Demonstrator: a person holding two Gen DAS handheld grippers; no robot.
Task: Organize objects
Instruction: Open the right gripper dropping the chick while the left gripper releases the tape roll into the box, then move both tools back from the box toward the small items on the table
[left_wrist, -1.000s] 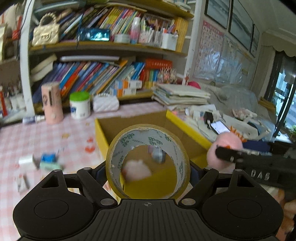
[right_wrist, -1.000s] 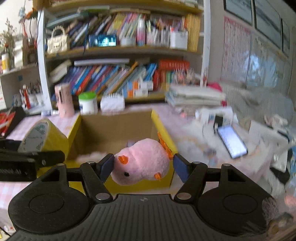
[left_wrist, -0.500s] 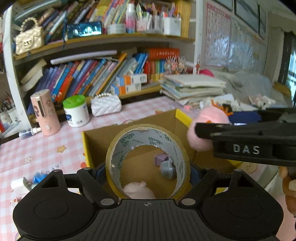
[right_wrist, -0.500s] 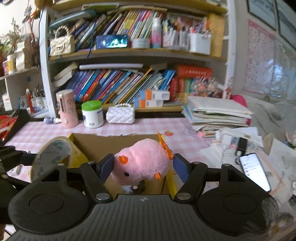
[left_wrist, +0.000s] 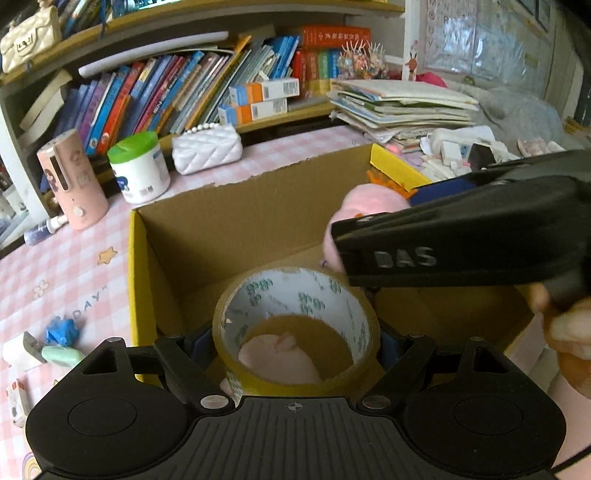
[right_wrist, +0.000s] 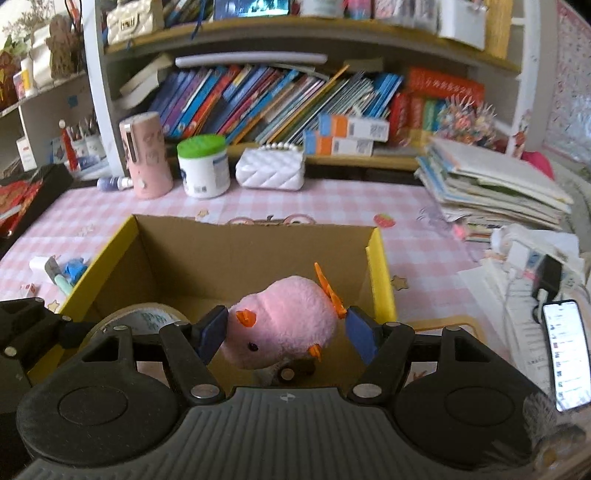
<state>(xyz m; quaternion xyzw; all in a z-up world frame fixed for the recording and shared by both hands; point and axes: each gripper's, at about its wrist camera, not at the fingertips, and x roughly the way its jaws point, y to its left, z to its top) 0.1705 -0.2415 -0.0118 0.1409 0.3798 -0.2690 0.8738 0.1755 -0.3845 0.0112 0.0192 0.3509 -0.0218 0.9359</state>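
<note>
pink checked tabletop (right_wrist: 424, 229) is carrying the open cardboard box (right_wrist: 255, 240); left gripper (left_wrist: 295, 339) is clasping the tape roll (left_wrist: 295, 295), right gripper (right_wrist: 286, 328) is squeezing the pink plush (right_wrist: 280, 325), both over it. letting go together, they are risking a collision.

Each camera sits on a gripper and looks forward and down along its two fingers. The left wrist view is close above the open cardboard box (left_wrist: 236, 221), and the right gripper (left_wrist: 332, 236) reaches in from its right side. The right wrist view looks into the same box (right_wrist: 255, 251) from close by, with the left gripper (right_wrist: 74, 325) low on its left. Both also face the bookshelf (left_wrist: 184, 92) behind the pink table (right_wrist: 424, 221)
</note>
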